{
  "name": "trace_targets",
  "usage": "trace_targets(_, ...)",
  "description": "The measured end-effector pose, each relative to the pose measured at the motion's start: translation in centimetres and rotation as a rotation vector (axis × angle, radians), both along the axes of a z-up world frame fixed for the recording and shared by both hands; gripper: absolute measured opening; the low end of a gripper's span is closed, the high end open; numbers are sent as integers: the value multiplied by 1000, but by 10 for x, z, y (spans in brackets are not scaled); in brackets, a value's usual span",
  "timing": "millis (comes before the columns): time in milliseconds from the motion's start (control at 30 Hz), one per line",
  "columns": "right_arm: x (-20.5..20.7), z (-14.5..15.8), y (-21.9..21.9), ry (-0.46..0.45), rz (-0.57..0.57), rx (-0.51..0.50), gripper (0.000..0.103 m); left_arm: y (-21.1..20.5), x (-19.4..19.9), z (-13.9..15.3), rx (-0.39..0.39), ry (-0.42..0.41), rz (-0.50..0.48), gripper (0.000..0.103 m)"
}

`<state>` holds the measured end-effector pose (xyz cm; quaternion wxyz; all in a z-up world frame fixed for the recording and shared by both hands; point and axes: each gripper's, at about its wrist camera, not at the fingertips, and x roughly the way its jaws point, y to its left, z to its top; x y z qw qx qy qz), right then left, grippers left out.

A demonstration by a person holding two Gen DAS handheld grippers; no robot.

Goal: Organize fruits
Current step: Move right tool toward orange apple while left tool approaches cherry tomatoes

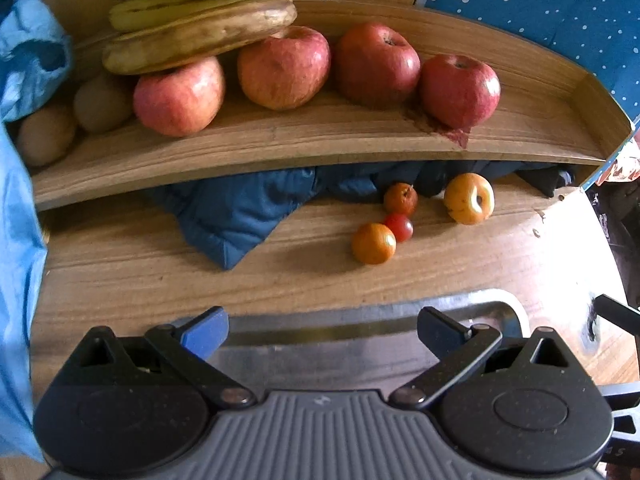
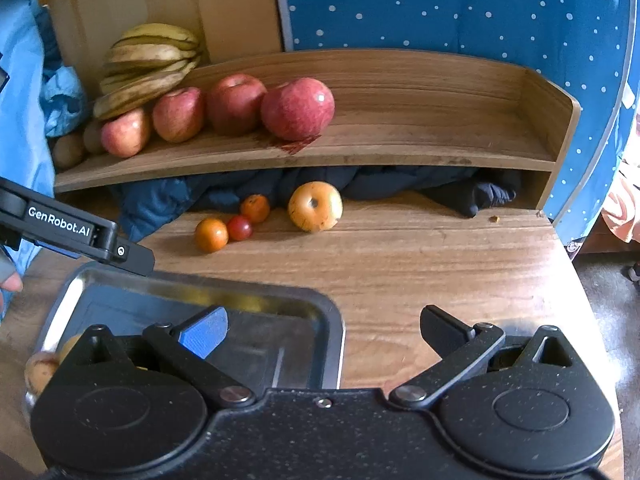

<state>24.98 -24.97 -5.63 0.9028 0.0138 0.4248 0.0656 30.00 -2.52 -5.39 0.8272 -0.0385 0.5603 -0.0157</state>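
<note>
Several red apples [image 1: 376,64] [image 2: 298,108] sit in a row on a wooden shelf [image 1: 280,148] [image 2: 400,152], with bananas [image 1: 200,12] [image 2: 148,68] and kiwis [image 1: 102,102] at its left end. On the table below lie a yellow apple [image 1: 469,198] [image 2: 315,207], two small orange fruits [image 1: 373,243] [image 2: 211,234] and a small red one [image 1: 399,227] [image 2: 239,227]. A metal tray [image 1: 360,344] [image 2: 240,304] lies near me. My left gripper [image 1: 322,332] is open and empty over the tray. My right gripper [image 2: 324,332] is open and empty at the tray's right edge.
A blue quilted cloth [image 1: 240,216] [image 2: 168,200] is bunched under the shelf. A brownish fruit [image 2: 40,370] sits at the tray's left corner. A blue dotted panel [image 2: 440,12] stands behind the shelf. The left gripper's body [image 2: 80,232] shows in the right wrist view.
</note>
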Motion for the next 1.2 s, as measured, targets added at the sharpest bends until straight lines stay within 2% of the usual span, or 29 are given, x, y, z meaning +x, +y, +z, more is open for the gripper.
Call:
trace_targets(367, 32, -10, 3, 44, -24, -23, 102, 3, 27, -22, -67, 21, -6, 102)
trace_targets(567, 49, -12, 0, 51, -70, -23, 102, 0, 37, -32, -59, 31, -50, 102)
trace_targets(767, 70, -13, -10, 54, -128, -5, 102, -5, 39, -33, -51, -3, -118, 102)
trace_targets(933, 87, -14, -8, 59, -105, 10, 102, -6, 35, -28, -42, -81, -161, 102)
trace_targets(1200, 109, -22, 2, 71, -74, 26, 94, -5, 37, -30, -20, -104, -218, 101)
